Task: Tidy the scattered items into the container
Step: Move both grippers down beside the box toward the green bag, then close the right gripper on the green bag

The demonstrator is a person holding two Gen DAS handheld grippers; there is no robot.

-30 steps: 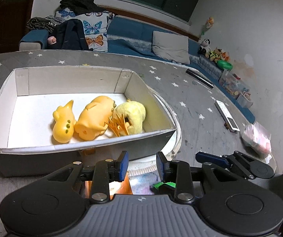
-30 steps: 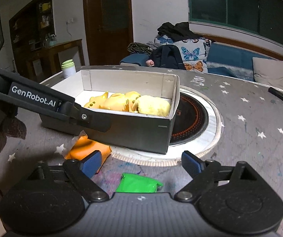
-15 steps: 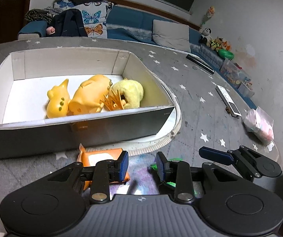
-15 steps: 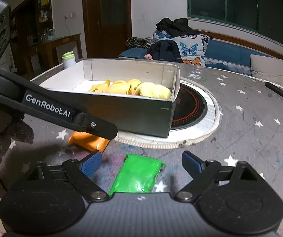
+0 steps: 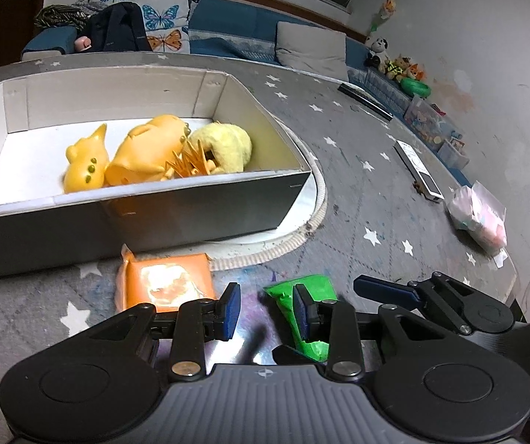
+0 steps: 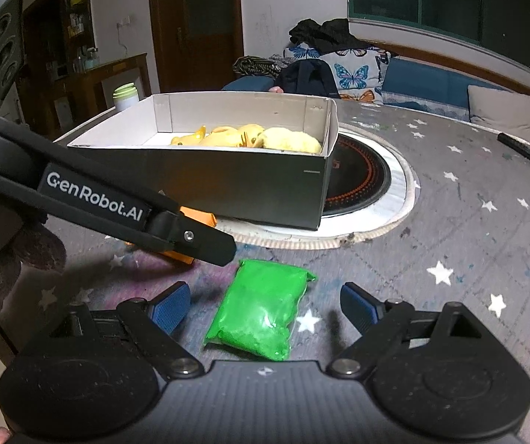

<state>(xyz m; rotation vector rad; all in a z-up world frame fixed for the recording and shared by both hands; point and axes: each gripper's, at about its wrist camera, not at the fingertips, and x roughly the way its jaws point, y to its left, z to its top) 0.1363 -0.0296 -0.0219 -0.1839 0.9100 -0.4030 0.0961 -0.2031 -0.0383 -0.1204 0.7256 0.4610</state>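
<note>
Star-print table (image 5: 357, 192) holds the box (image 6: 235, 181) far, green pouch (image 6: 261, 310) near between the right gripper's (image 6: 265, 307) wide jaws, left gripper (image 5: 265, 309) narrow and empty; closing off-centre could squirt the soft pouch sideways.

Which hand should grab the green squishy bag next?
Probably the right. The right gripper is open wide with the green bag lying straight between its fingers. The left gripper is open only narrowly, and points at bare table between the green bag and the orange packet.
</note>
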